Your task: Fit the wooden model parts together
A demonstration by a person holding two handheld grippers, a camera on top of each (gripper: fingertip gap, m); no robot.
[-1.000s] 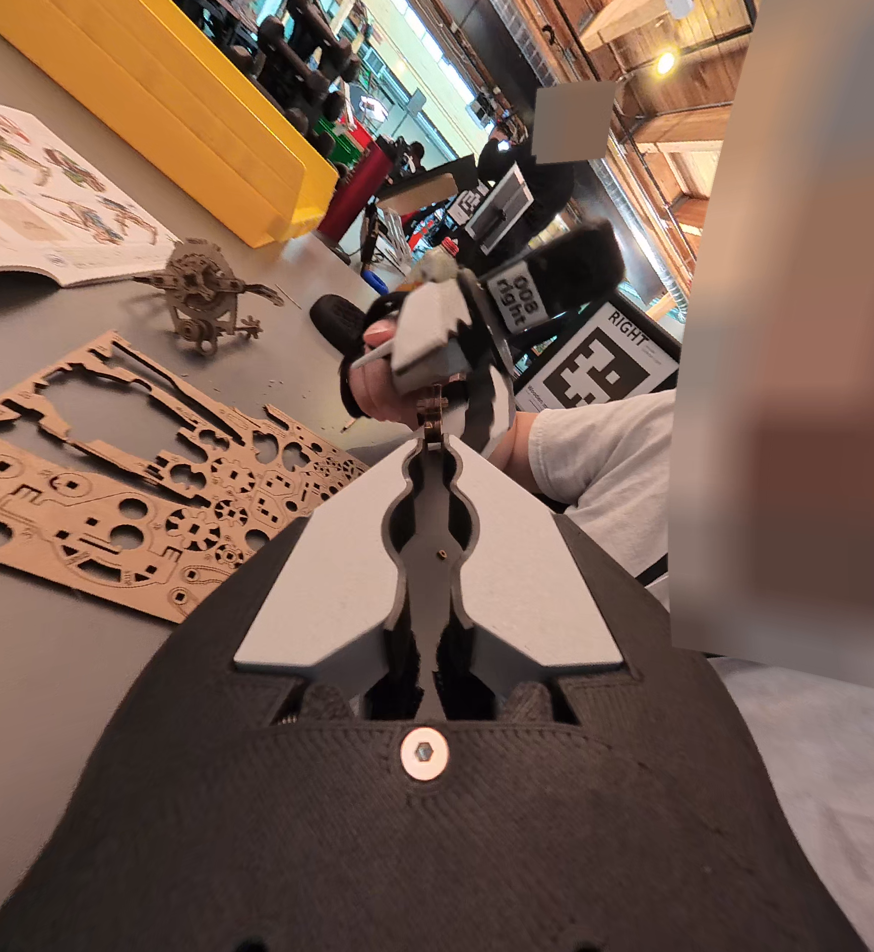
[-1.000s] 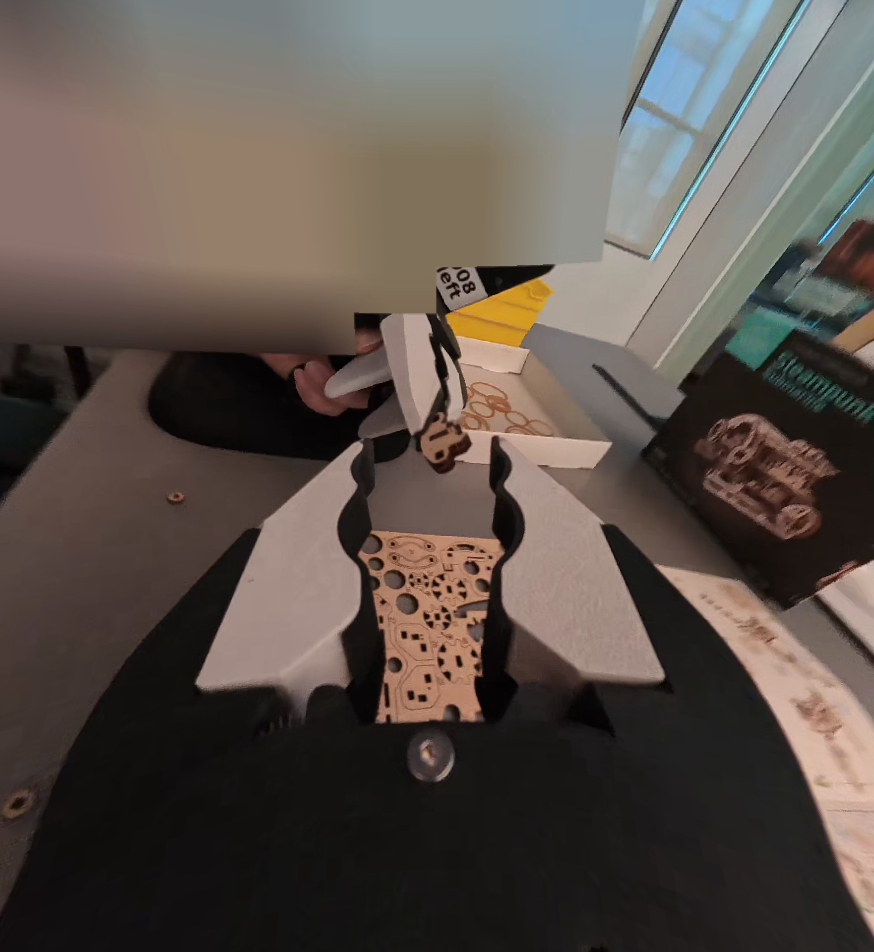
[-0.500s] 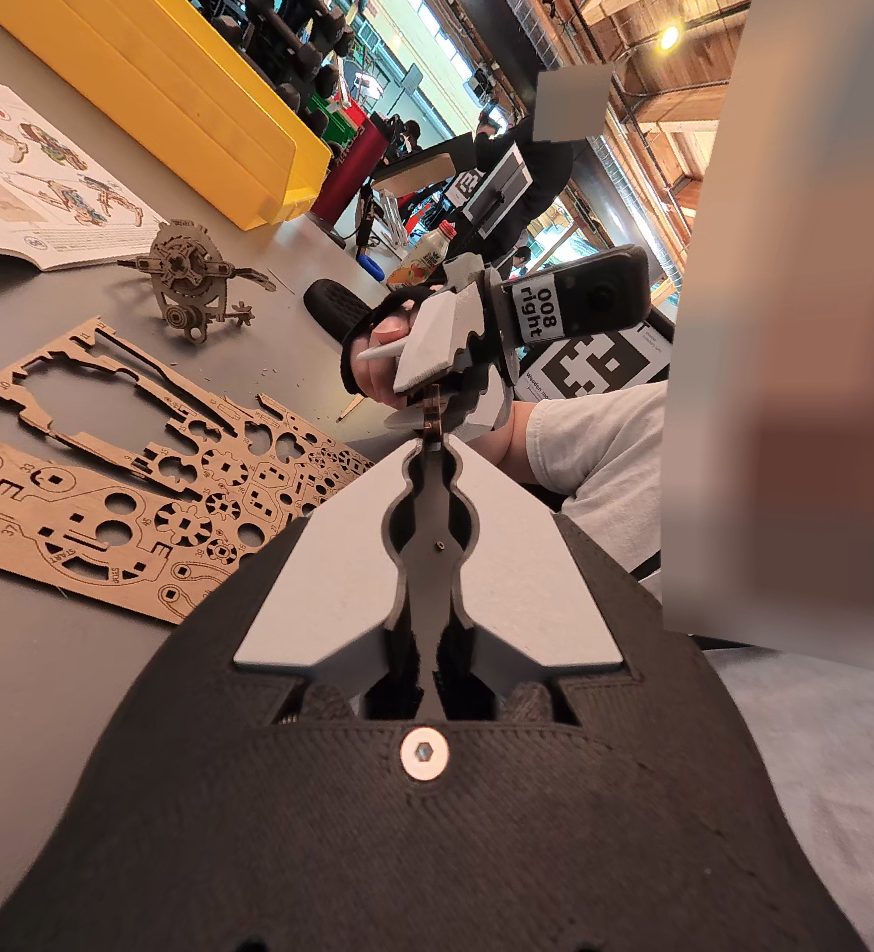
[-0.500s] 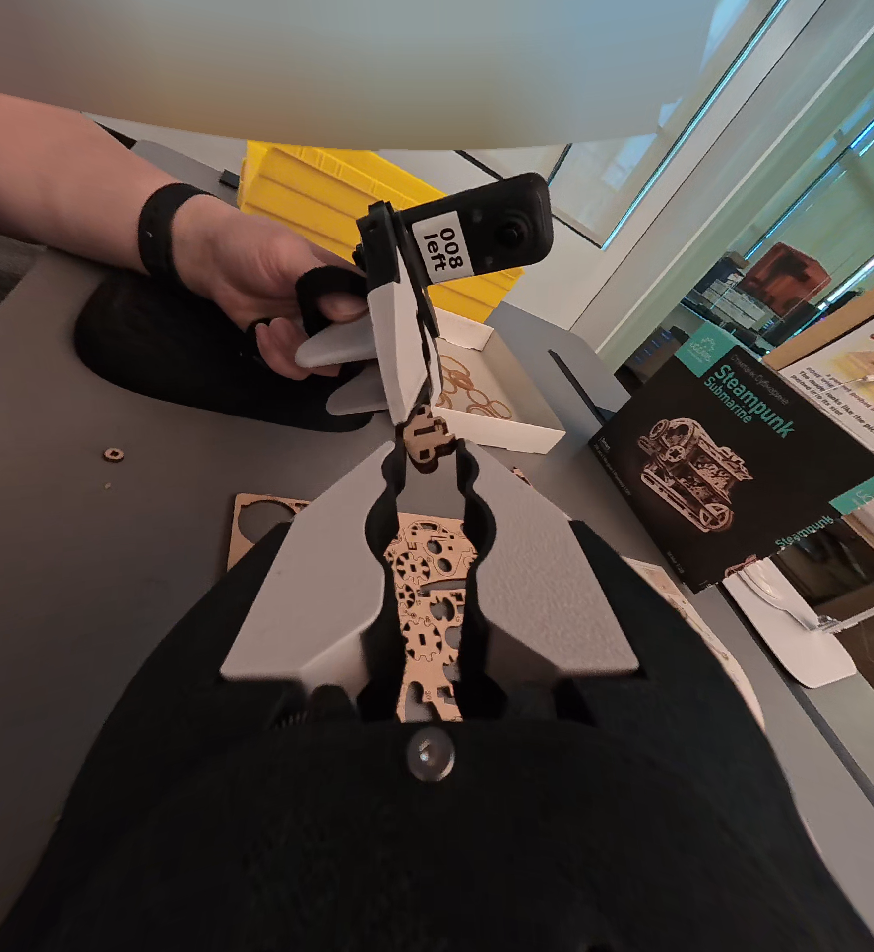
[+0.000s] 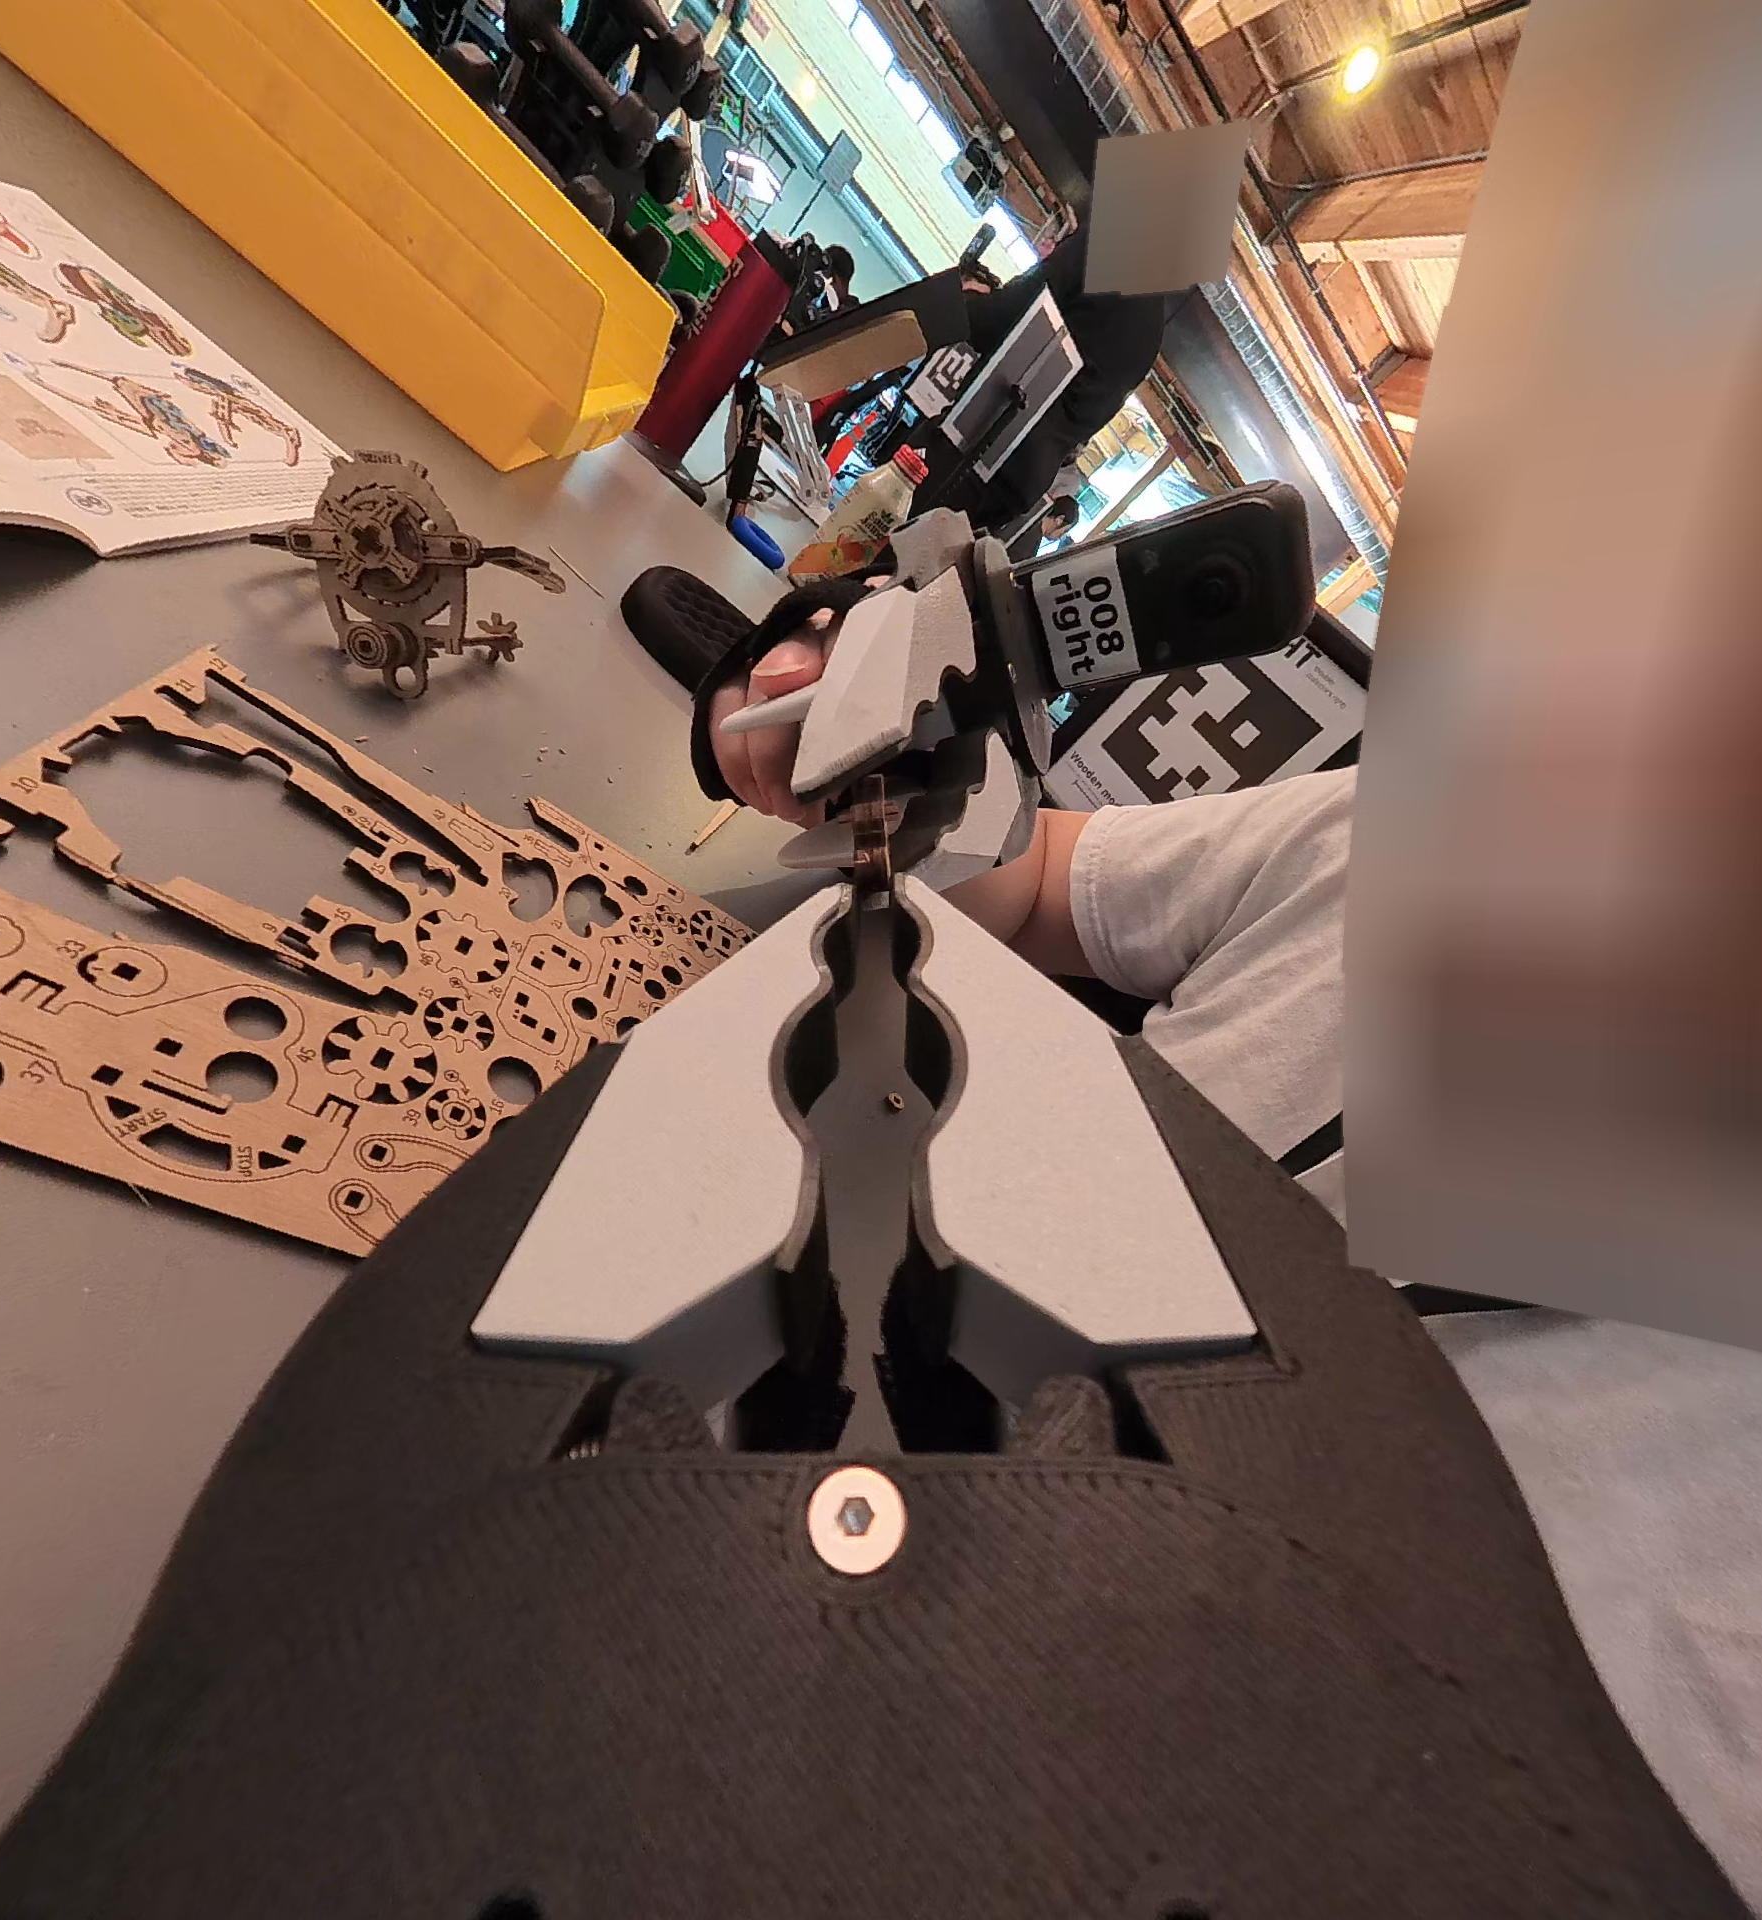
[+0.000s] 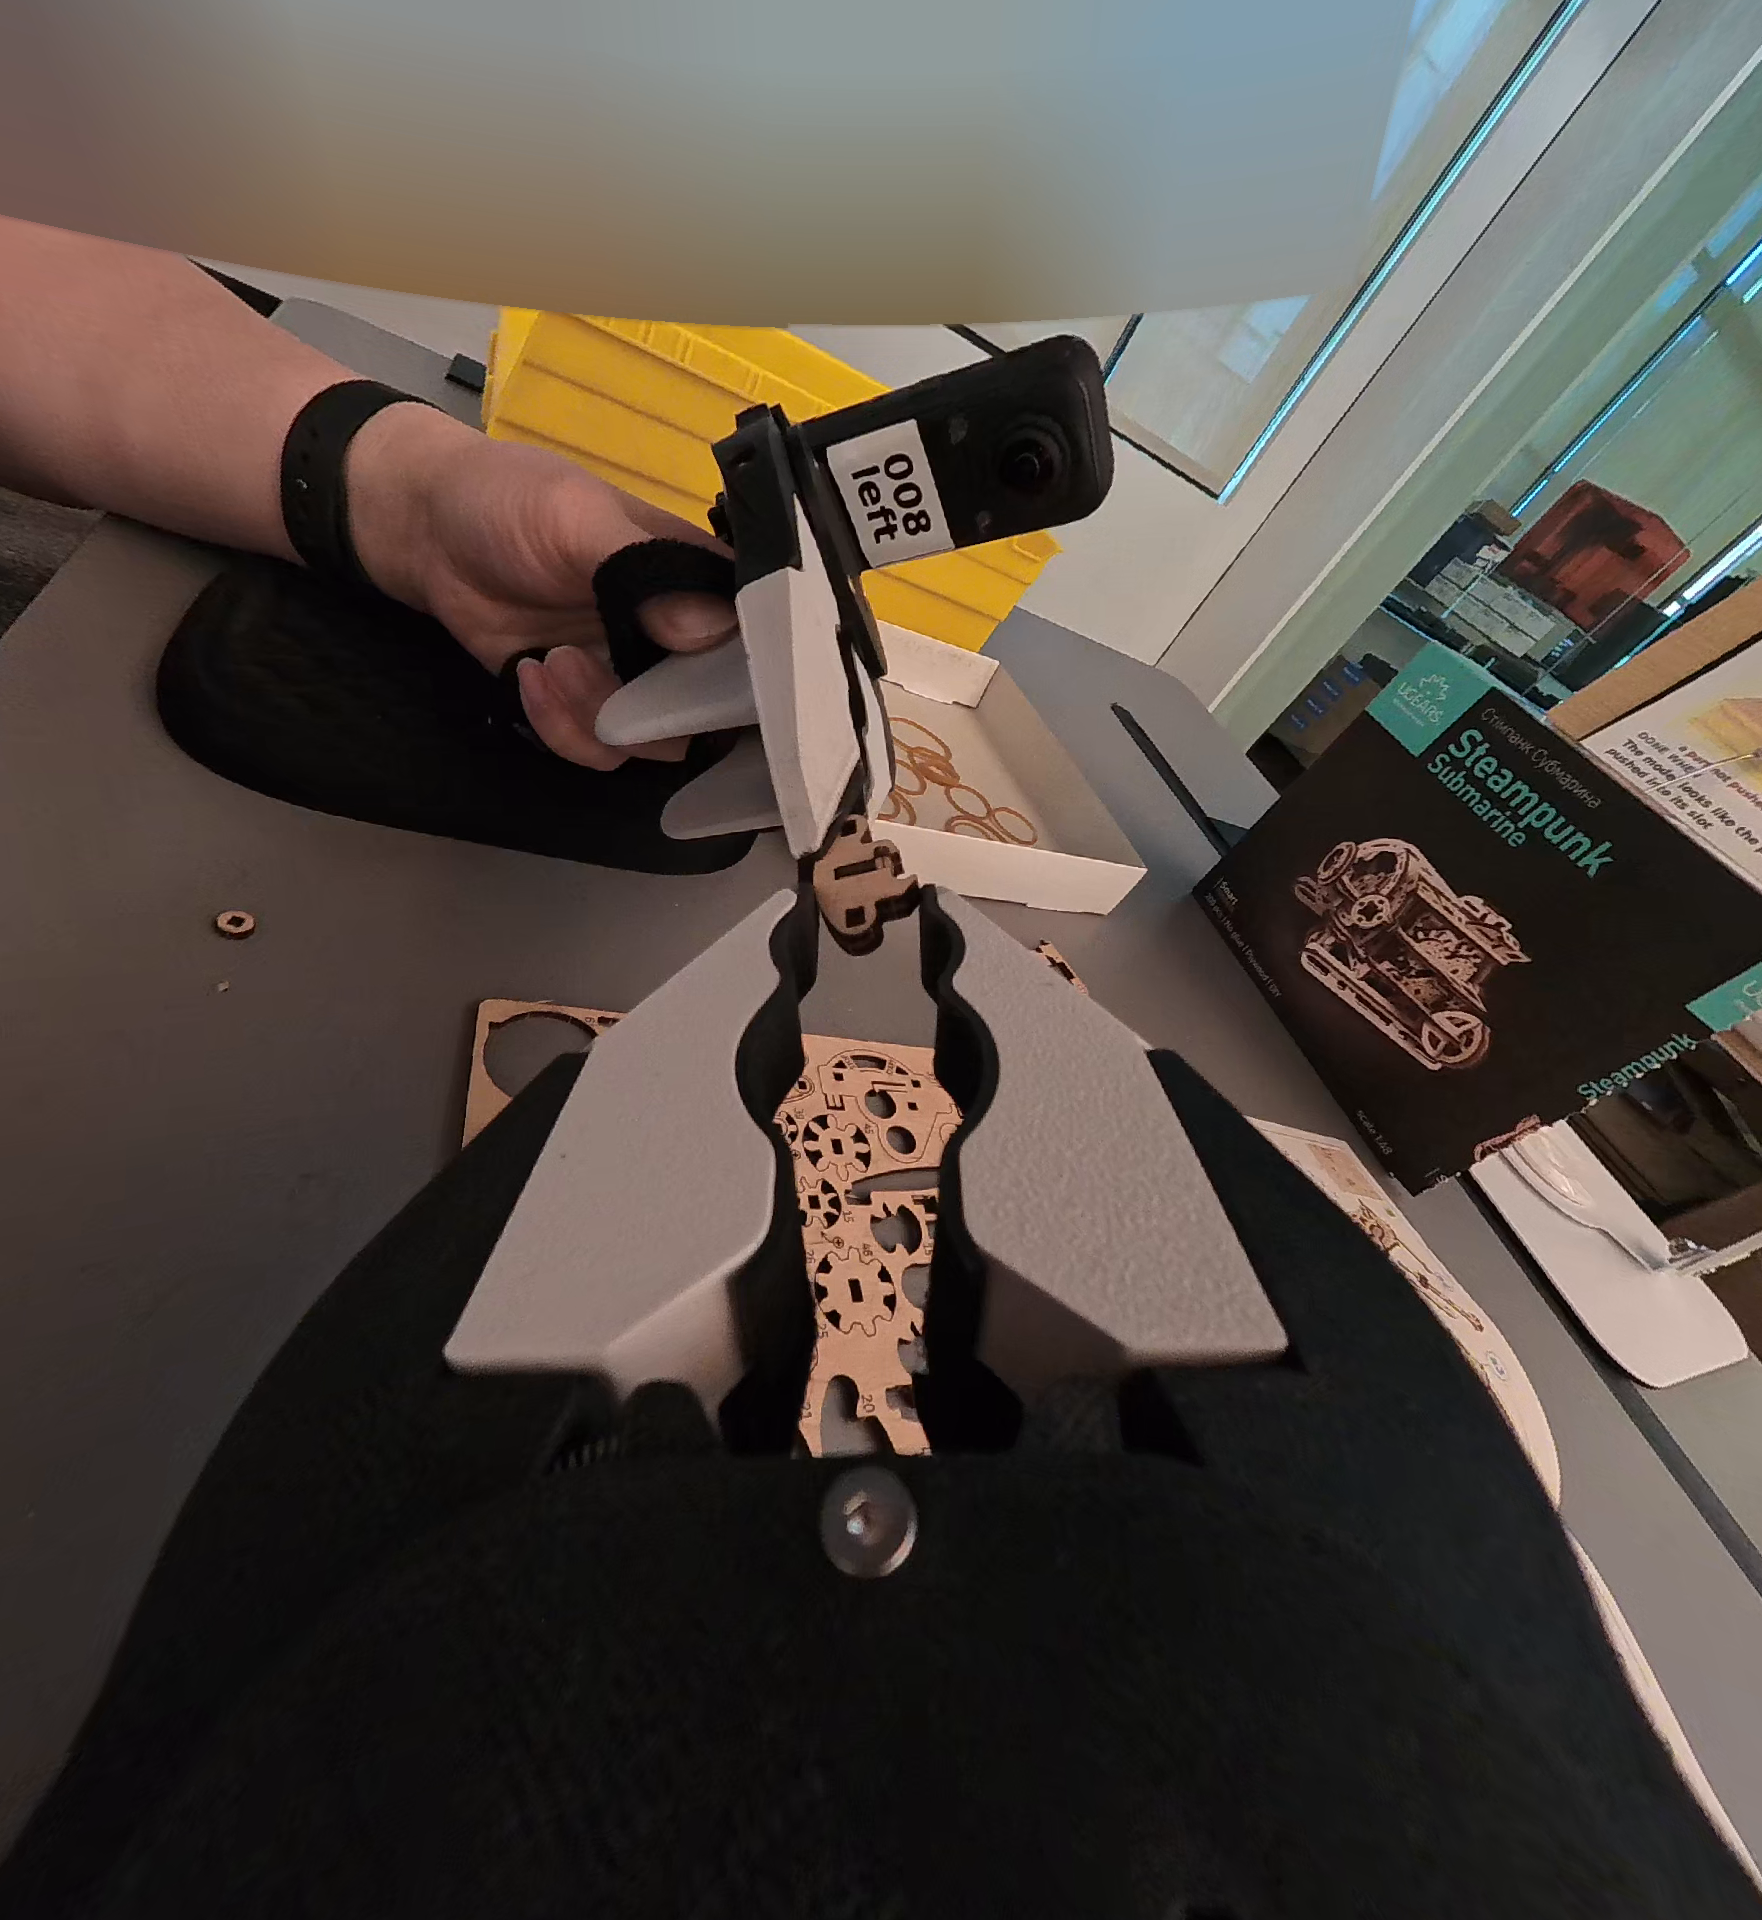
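A small flat wooden part (image 6: 861,891) is held in the air between both grippers. My left gripper (image 5: 872,896) is shut on it, and in the left wrist view the part (image 5: 869,831) shows edge-on, sticking out of the tips. In the right wrist view the left gripper (image 6: 837,823) comes down from above and pinches the part's top. My right gripper (image 6: 864,916) is closed narrowly on the part's two side edges from below. The right gripper also shows in the left wrist view (image 5: 892,795), facing mine. A punched wooden parts sheet (image 5: 233,987) lies on the grey table below.
A part-built wooden gear model (image 5: 389,571) and an open instruction booklet (image 5: 56,384) lie at left. A yellow bin (image 5: 389,208) stands behind them. A white tray of rubber bands (image 6: 1002,831), a black box (image 6: 1459,935), a black pad (image 6: 357,727) and a loose wooden ring (image 6: 233,923) are nearby. Less than 4 cm separates the two grippers' tips. Both grippers' tips are roughly 20 centimeters from the part-built wooden gear model (image 5: 389,571).
My right gripper's jaws have narrowed from wide open to close around the part that the left gripper holds. Both grippers have come together and steadied.
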